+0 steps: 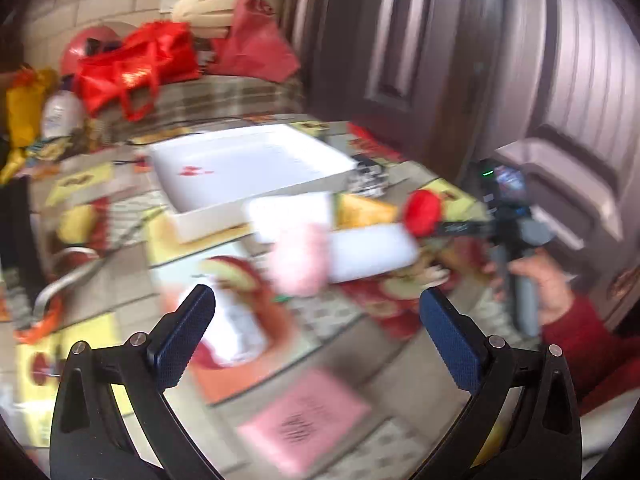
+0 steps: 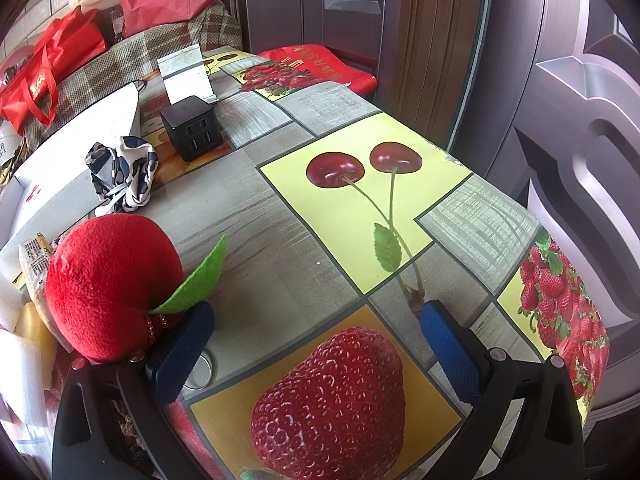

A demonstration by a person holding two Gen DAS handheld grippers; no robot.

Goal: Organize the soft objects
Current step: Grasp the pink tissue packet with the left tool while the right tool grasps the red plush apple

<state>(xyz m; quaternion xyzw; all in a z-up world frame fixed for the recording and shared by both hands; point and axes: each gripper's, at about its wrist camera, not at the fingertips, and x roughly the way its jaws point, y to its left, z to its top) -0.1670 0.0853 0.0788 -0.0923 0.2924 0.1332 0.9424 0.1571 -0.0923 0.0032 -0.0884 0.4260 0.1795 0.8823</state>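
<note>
A red plush apple [image 2: 108,280] with a green felt leaf lies on the table just left of my right gripper [image 2: 316,312], which is open and empty over the fruit-print cloth. A black-and-white patterned cloth [image 2: 122,172] lies beyond it, beside a white box [image 2: 76,160]. In the blurred left wrist view my left gripper [image 1: 316,300] is open and empty above the table. Ahead of it lie a pink soft item [image 1: 300,260], white foam pieces [image 1: 372,252], a yellow sponge [image 1: 366,210], the apple [image 1: 422,210] and the open white box [image 1: 248,172].
A black charger cube [image 2: 192,126] and a white stand [image 2: 186,74] sit at the table's back. Red bags [image 1: 136,68] and a checked cushion [image 2: 132,64] are piled behind. A dark door [image 2: 560,120] stands right of the table edge. A pink paper [image 1: 304,420] lies near.
</note>
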